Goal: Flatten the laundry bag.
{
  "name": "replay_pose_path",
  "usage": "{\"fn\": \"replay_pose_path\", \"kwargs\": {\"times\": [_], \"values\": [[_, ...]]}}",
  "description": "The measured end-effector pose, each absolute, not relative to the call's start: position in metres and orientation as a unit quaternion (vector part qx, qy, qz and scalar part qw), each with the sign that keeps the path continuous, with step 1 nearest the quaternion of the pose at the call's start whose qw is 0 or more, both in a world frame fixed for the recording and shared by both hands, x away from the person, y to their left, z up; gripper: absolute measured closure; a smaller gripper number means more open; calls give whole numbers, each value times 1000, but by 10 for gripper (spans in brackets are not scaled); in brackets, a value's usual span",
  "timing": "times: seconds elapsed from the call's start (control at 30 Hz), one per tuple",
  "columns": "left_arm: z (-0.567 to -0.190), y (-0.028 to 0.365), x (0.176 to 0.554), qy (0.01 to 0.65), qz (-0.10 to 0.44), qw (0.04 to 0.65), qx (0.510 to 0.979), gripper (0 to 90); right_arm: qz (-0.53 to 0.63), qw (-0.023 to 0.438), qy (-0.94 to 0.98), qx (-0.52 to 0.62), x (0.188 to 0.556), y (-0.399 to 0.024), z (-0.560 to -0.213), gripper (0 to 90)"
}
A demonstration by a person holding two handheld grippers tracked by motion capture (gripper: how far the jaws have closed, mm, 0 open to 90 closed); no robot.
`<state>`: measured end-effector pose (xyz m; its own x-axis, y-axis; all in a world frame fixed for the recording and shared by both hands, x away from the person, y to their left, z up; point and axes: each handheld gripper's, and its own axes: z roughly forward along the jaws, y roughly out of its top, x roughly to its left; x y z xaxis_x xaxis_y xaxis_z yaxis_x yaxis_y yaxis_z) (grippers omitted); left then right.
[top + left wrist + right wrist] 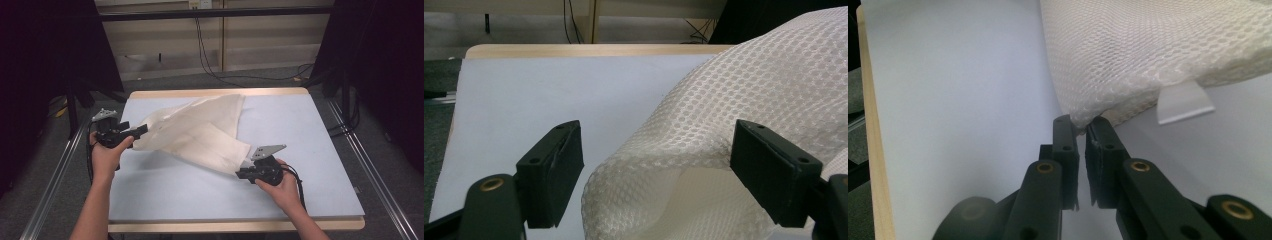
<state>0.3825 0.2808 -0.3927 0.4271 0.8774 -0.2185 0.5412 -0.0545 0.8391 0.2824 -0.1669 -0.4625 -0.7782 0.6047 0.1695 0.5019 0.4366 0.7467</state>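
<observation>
While the white mesh bag lies crumpled across the middle of the table, your right gripper pinches its near corner tightly. Your left gripper stands wide at the bag's left edge, mesh loose between its jaws, with bare tabletop along the near and right sides.

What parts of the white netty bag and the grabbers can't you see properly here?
- Mesh bag, high view: its underside and anything inside, hidden by its own folds.
- Mesh bag, left gripper view: the right part is cut off by the picture's edge.
- White tag, right gripper view: any print is too blurred to tell.
- Right gripper, right gripper view: how deep the bag's corner sits, hidden between the closed jaws.
- Left gripper, high view: its far jaw, hidden behind the bag.
</observation>
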Motion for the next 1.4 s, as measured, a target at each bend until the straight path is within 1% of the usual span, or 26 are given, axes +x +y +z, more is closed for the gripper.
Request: {"fn": "replay_pose_path", "kwargs": {"times": [0.17, 0.33, 0.57, 0.9, 1.1, 1.4], "values": [[-393, 284, 385, 498, 180, 472, 704, 198, 420, 61, 845, 327, 283, -168, -463, 832], [-392, 288, 387, 495, 174, 469, 710, 136, 420, 61, 844, 328, 283, -168, -463, 832], [-389, 290, 387, 490, 177, 473, 711, 126, 419, 64, 844, 328, 283, -168, -463, 832], [-385, 291, 386, 485, 186, 454, 724, 120, 419, 66, 844, 329, 284, -168, -463, 831], [-391, 289, 383, 481, 173, 449, 733, 120, 417, 67, 845, 328, 284, -167, -463, 831], [-404, 269, 376, 463, 156, 441, 753, 123, 416, 67, 844, 330, 284, -165, -464, 827]]}}
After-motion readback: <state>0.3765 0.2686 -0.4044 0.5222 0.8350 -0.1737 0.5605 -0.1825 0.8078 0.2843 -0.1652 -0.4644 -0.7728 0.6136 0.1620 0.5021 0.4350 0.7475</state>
